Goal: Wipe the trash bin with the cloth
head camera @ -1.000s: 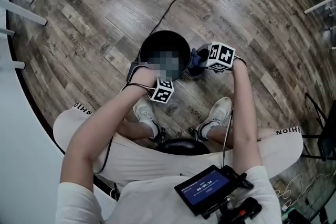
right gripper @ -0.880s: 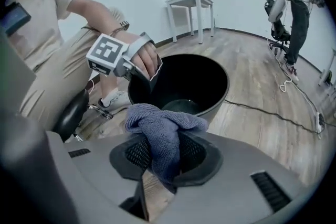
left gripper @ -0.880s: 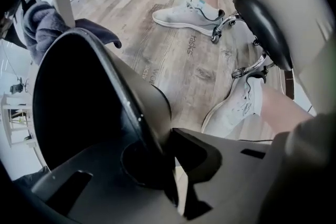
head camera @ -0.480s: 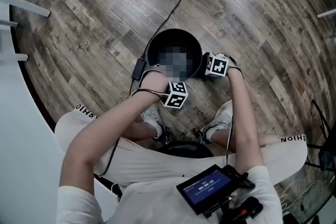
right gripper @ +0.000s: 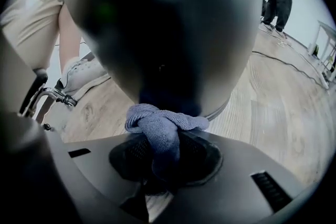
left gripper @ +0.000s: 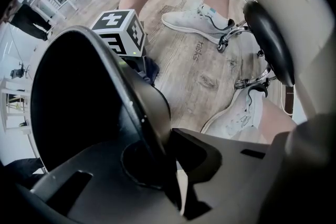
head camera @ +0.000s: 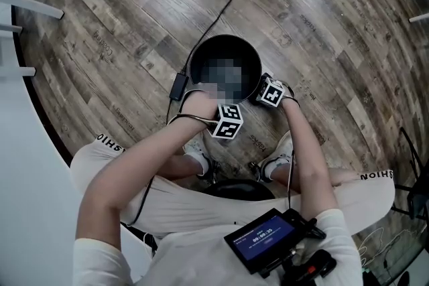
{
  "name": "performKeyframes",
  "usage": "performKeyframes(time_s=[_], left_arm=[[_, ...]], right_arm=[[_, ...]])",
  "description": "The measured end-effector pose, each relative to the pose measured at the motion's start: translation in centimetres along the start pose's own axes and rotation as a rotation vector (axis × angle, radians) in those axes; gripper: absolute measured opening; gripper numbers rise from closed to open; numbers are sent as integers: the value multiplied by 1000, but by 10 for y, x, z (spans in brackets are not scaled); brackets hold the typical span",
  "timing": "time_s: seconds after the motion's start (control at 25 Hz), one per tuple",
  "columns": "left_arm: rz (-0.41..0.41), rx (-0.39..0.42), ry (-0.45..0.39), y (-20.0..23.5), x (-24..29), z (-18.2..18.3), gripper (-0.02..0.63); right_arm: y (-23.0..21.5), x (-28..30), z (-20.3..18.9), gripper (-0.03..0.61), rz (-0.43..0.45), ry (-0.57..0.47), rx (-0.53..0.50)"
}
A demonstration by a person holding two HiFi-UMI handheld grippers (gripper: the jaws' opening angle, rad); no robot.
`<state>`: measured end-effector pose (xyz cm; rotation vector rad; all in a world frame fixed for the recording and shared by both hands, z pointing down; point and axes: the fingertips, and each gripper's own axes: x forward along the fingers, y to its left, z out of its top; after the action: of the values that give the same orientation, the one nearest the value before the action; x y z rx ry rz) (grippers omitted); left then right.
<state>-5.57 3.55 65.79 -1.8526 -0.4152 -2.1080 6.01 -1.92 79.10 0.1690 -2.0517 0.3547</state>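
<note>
Gripping the trash bin (head camera: 224, 37) rim, your left gripper (left gripper: 169, 150) jaws have just been closing; your right gripper (right gripper: 163, 165) clamps the blue cloth (right gripper: 164, 124) against the bin's outer wall on the floor; your trousers (head camera: 372, 175) read SHION

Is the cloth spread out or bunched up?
Bunched up: the cloth is a twisted wad clamped in the right hand-held gripper, at the trash bin side.
</note>
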Motion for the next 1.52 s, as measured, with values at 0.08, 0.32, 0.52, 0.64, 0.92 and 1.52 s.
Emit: performKeyframes(time_s=[0.08, 0.32, 0.52, 0.64, 0.92, 1.52], left_arm=[[5, 2, -2, 2, 0, 1, 44], [-29, 48, -34, -11, -3, 0, 176], [33, 64, -15, -3, -1, -1, 117], [5, 16, -24, -2, -2, 4, 45], [-6, -42, -27, -1, -5, 20, 40], [-17, -101, -43, 3, -7, 26, 35]], right_arm=[[-1, -3, -3, 103, -18, 22, -16], [8, -65, 10, 103, 74, 2, -43], [22, -166, 62, 103, 233, -213, 37], [25, -202, 82, 103, 197, -233, -11], [16, -185, 86, 103, 65, -140, -154], [3, -8, -3, 103, 48, 71, -59]])
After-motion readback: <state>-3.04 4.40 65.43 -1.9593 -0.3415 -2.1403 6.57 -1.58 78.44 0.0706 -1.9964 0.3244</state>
